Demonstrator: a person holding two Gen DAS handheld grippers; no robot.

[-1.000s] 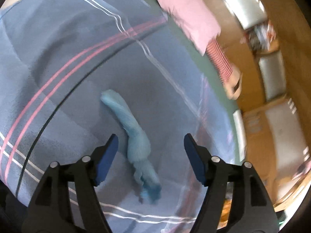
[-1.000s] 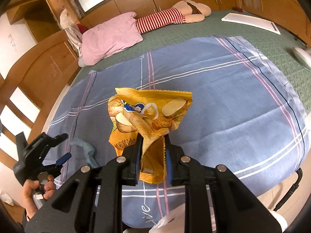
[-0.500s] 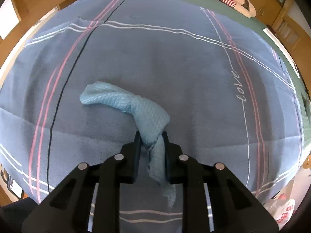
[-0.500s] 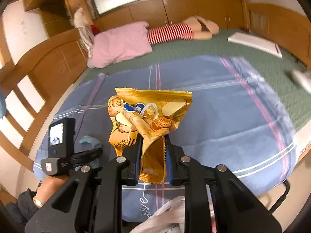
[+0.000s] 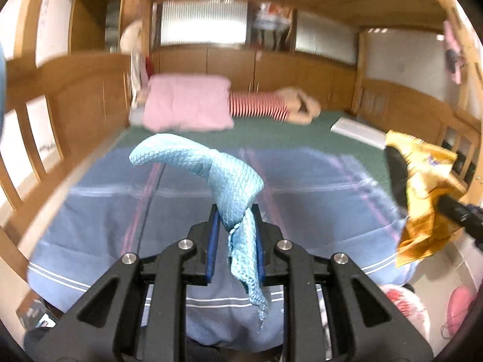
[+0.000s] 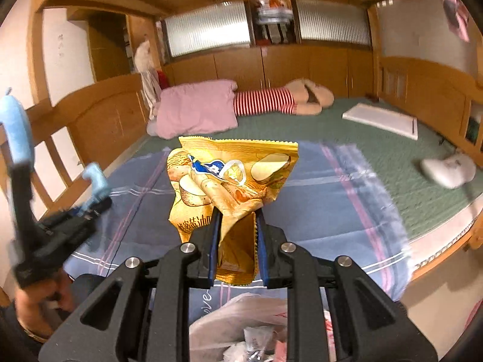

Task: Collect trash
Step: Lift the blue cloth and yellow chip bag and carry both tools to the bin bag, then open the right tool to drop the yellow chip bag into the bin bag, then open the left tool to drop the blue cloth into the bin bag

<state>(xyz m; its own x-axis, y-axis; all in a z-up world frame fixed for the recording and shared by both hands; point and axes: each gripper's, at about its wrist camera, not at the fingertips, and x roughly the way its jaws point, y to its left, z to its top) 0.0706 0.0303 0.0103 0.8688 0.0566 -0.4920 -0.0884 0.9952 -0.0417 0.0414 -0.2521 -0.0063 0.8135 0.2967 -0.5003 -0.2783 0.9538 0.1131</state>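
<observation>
Now we have lifted the twisted light-blue textured cloth (image 5: 225, 178) off the blue striped blanket (image 5: 317, 211); left gripper (image 5: 235, 226) clamps it, right gripper (image 6: 236, 229) clamps the crumpled yellow chip bag (image 6: 232, 181). Its loose tail may snag and slip.

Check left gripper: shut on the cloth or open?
Shut. The left gripper has both fingers pinching the blue cloth, lifted clear of the bed.

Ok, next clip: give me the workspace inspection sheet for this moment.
Surface: blue plaid blanket over green bedding.
Job's things: blue cloth; yellow chip bag; plastic trash bag below.
Clutter: pink pillow, striped plush, white board, white item.
Grippers: left claw shut on cloth; right claw shut on bag.
Cables: nothing seen.
Surroundings: wooden bed frame, cabinets.
</observation>
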